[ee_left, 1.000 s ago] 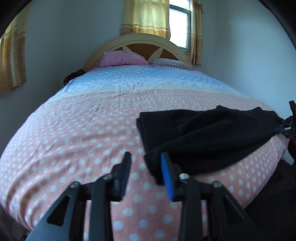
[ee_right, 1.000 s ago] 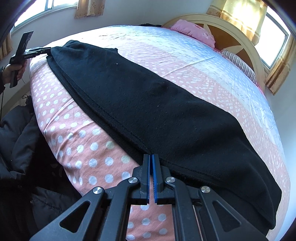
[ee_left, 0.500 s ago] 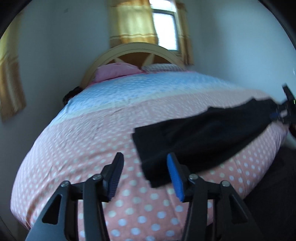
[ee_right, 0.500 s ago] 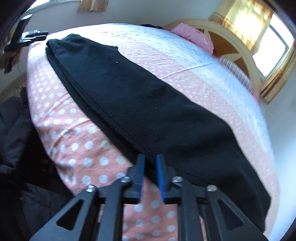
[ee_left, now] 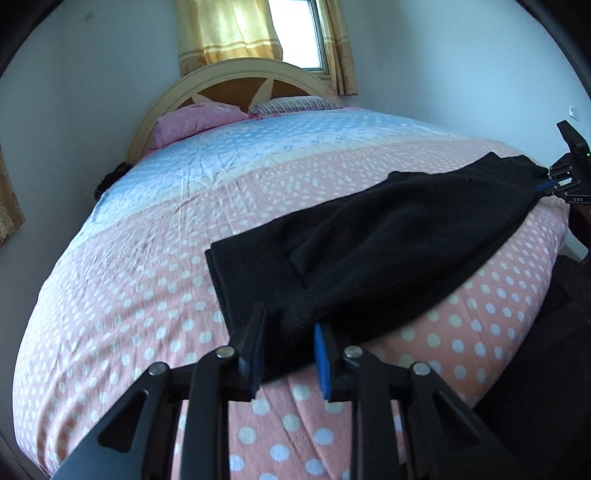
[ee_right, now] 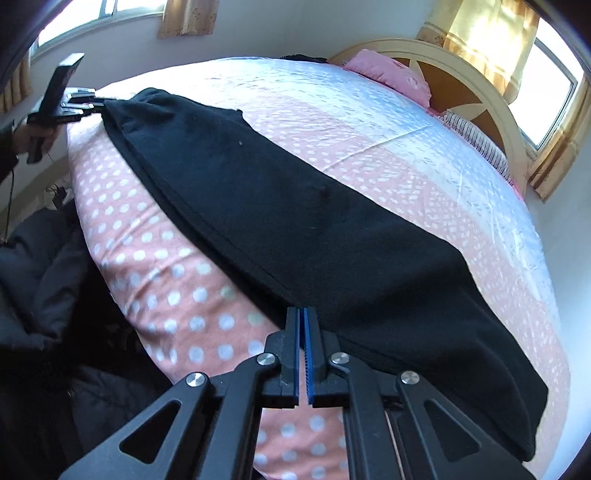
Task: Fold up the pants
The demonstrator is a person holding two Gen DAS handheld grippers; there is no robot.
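Pants (ee_right: 295, 214) are lying doubled lengthwise along the bed's (ee_left: 147, 288) near edge while you are re-clamping their 6 o'clock end with the right gripper (ee_right: 303, 354) and straddling the other end with the left gripper (ee_left: 288, 350), now half-open.

Bed (ee_left: 155, 280) taking up most of both views, wearing a pink sheet with white polka dots near the foot, a cream band, then pale blue toward the head. Arched cream headboard (ee_left: 236, 74) with brown panels standing against the wall. Pink pillow (ee_left: 195, 120) lying beside a striped pillow (ee_left: 295, 103), touching or nearly so. Yellow curtains (ee_left: 221, 29) hanging around a bright window (ee_left: 295, 33). Dark bundle (ee_right: 40, 266), possibly a jacket, sitting off the bed's edge.
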